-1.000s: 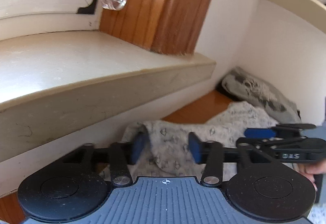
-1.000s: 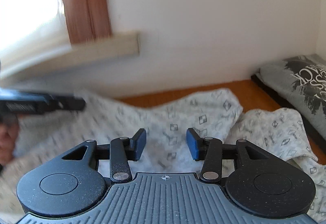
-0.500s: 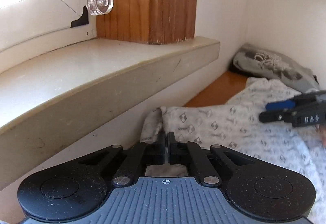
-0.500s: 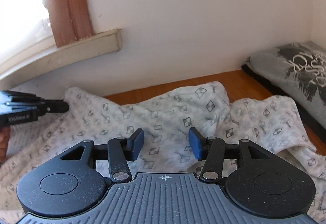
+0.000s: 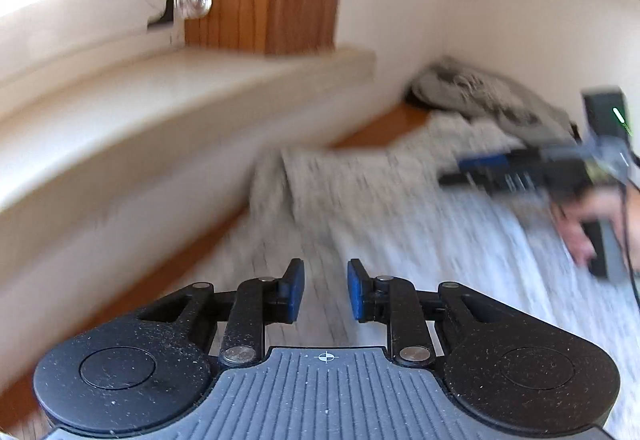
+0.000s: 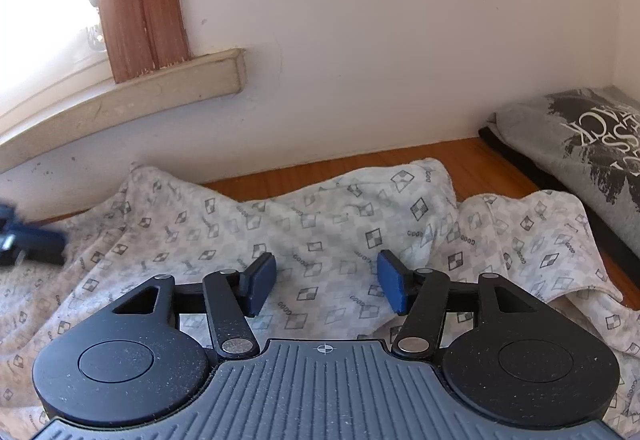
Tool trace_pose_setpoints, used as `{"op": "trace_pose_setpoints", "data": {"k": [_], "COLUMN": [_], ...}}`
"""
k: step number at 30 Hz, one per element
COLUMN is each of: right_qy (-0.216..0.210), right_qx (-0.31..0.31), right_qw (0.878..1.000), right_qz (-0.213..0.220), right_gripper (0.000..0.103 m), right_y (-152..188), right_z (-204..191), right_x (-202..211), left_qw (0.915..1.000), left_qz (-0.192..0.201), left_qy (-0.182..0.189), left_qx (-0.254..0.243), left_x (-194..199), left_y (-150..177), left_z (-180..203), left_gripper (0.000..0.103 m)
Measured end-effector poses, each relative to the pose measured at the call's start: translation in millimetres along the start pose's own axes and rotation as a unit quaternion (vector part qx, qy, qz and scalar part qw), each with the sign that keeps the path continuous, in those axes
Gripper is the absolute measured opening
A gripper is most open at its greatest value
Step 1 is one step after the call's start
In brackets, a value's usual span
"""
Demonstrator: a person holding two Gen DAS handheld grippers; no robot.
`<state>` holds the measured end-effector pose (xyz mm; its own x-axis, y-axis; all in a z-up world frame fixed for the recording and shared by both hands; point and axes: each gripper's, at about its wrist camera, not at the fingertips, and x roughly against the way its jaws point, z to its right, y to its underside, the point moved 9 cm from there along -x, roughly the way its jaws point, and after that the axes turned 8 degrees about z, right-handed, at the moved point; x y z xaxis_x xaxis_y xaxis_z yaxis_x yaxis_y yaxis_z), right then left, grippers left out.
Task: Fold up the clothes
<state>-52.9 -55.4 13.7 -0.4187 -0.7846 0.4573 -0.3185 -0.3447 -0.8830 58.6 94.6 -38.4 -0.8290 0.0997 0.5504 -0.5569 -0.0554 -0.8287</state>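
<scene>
1. A pale patterned garment (image 6: 320, 224) lies spread and rumpled across the lower half of the right wrist view, on a wooden surface (image 6: 472, 160) that shows as an orange strip along the foot of the white wall (image 6: 380, 20).
2. The right gripper (image 6: 326, 280) sits at lower centre of that view, just above the cloth. Its blue pads (image 6: 262, 278) stand well apart and are spreading further; nothing is caught between them, only the cloth behind.
3. In the left wrist view, which is smeared by motion, the left gripper (image 5: 325, 290) fills the lower centre. Its jaws show a narrow gap and are opening; no cloth is pinched between the pads.
4. The same garment (image 5: 400, 208) runs from the centre to the right edge of the left view.
5. A hand (image 5: 588, 224) at the right edge of the left view holds the other gripper.
6. A grey printed garment (image 6: 580, 148) lies folded at the right edge of the right view, beside the patterned one.
7. A pale window sill (image 6: 120, 108) and a wooden frame (image 6: 140, 0) occupy the upper left of the right view.
</scene>
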Motion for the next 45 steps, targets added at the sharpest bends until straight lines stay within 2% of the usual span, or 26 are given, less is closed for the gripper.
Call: {"op": "trace_pose_setpoints", "data": {"k": [5, 8, 11, 12, 14, 16, 18, 22, 24, 25, 27, 29, 31, 33, 35, 37, 45], "right_qy": [0.003, 0.007, 0.01, 0.011, 0.012, 0.011, 0.01, 0.009, 0.008, 0.008, 0.012, 0.017, 0.019, 0.019, 0.018, 0.018, 0.018], "right_qx": [0.006, 0.011, 0.016, 0.017, 0.018, 0.019, 0.019, 0.016, 0.014, 0.014, 0.018, 0.027, 0.033, 0.032, 0.03, 0.03, 0.031], "right_qw": [1.0, 1.0, 1.0, 1.0, 1.0, 1.0, 1.0, 1.0, 1.0, 1.0, 1.0, 0.999, 0.999, 0.999, 0.999, 0.999, 0.999], "right_qz": [-0.001, -0.001, -0.002, -0.002, -0.002, -0.002, -0.002, -0.001, 0.0, 0.0, 0.0, -0.004, -0.005, -0.005, -0.004, -0.004, -0.003], "right_gripper": [0.056, 0.056, 0.056, 0.056, 0.056, 0.057, 0.056, 0.057, 0.057, 0.057, 0.057, 0.057, 0.058, 0.058, 0.058, 0.058, 0.058], "right_y": [1, 2, 3, 3, 3, 3, 3, 2, 1, 0, -1, -1, -2, -2, -2, -2, 0], "right_z": [-2, -2, -3, -4, -4, -3, -3, -3, -2, -2, -2, -3, -4, -3, -3, -3, -4], "right_x": [-1, -1, -2, -2, -2, -2, -2, -2, -1, -1, -1, -2, -2, -1, -1, -1, -2], "left_qw": [0.9999, 1.0, 0.9996, 0.9996, 0.9999, 1.0, 0.9998, 0.9998, 0.9987, 0.9966, 0.9887, 0.9923, 0.9934, 0.9946, 0.9947, 0.9955, 0.9963], "left_qz": [-0.005, -0.007, 0.003, 0.006, 0.009, 0.005, -0.003, 0.016, 0.042, 0.069, 0.117, 0.083, 0.058, 0.045, 0.037, 0.03, 0.004], "left_qy": [-0.001, 0.003, -0.003, -0.005, -0.003, -0.007, -0.01, -0.013, -0.026, -0.042, -0.073, -0.069, -0.076, -0.063, -0.058, -0.057, -0.067], "left_qx": [0.01, -0.006, -0.027, -0.028, -0.011, -0.003, -0.015, -0.006, 0.006, 0.018, 0.057, 0.061, 0.063, 0.069, 0.076, 0.069, 0.053], "left_x": [21, 25, 31, 32, 31, 28, 25, 33, 45, 59, 85, 83, 83, 90, 102, 117, 174], "left_y": [22, 28, 27, 27, 24, 24, 28, 29, 25, 19, 9, 18, 30, 40, 50, 60, 99], "left_z": [10, 21, 33, 35, 34, 33, 35, 29, 21, 13, -8, -17, -25, -29, -33, -36, -37], "left_gripper": [0.029, 0.023, 0.023, 0.024, 0.04, 0.041, 0.034, 0.006, 0.005, 0.005, 0.005, 0.01, 0.01, 0.019, 0.036, 0.044, 0.045]}}
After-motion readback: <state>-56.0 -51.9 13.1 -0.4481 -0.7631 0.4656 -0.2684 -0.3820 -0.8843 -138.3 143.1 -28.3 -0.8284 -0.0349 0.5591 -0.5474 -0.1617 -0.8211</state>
